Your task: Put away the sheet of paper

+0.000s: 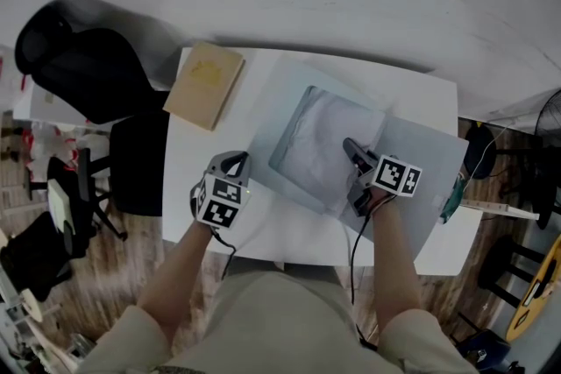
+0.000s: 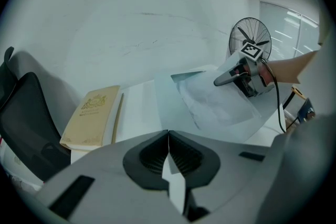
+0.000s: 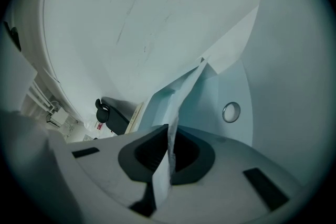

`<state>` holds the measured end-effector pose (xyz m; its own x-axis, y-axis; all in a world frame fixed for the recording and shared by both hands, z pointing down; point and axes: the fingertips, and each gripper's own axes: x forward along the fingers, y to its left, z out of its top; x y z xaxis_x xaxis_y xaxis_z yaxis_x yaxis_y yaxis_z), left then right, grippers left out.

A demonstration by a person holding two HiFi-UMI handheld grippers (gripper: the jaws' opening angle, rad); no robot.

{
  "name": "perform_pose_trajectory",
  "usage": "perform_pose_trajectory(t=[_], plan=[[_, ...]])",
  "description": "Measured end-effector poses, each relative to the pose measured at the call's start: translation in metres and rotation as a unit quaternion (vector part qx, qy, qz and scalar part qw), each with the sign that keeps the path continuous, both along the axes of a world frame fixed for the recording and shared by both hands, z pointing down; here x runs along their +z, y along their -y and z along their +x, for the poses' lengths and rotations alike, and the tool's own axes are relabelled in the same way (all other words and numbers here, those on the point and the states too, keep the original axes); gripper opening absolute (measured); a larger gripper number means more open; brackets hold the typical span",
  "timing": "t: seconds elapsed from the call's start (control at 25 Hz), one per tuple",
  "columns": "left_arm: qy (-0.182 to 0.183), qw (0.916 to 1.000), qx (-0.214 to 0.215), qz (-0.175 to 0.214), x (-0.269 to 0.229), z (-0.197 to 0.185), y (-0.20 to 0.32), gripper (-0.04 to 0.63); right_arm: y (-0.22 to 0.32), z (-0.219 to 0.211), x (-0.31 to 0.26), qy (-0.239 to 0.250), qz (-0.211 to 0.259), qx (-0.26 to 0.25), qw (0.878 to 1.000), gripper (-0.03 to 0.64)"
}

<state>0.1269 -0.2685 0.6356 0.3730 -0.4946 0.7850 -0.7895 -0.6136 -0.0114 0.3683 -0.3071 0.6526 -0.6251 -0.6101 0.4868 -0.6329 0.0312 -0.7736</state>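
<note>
Pale blue folder [image 1: 422, 219], tan book [image 1: 206, 83], white table [image 1: 421, 88].

book [image 1: 204, 85] cover print: too small to read | fan [image 1: 550, 114]: cut by right edge | sheet of paper [image 1: 329, 136]: hazy through translucent folder [image 1: 429, 144] | chair [image 1: 83, 70]: blurred at its top | yellow round thing [image 1: 539, 285]: cut by right edge, cannot tell what
</note>
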Motion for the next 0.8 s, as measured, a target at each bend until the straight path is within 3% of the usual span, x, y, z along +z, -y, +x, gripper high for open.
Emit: perform_pose_trajectory(t=[0.16, 0.8], plan=[[-0.004, 1.0, 0.003, -0.003, -0.001, -0.002, 0.0, 0.02, 0.003, -0.02, -0.003, -0.003, 0.018, -0.002, 1.0, 0.022], [-0.022, 0.9997, -0.012, -0.008, 0.001, -0.013, -0.002, 0.02, 0.024, -0.073, 0.008, 0.018, 0.01, 0.008, 1.0, 0.023]])
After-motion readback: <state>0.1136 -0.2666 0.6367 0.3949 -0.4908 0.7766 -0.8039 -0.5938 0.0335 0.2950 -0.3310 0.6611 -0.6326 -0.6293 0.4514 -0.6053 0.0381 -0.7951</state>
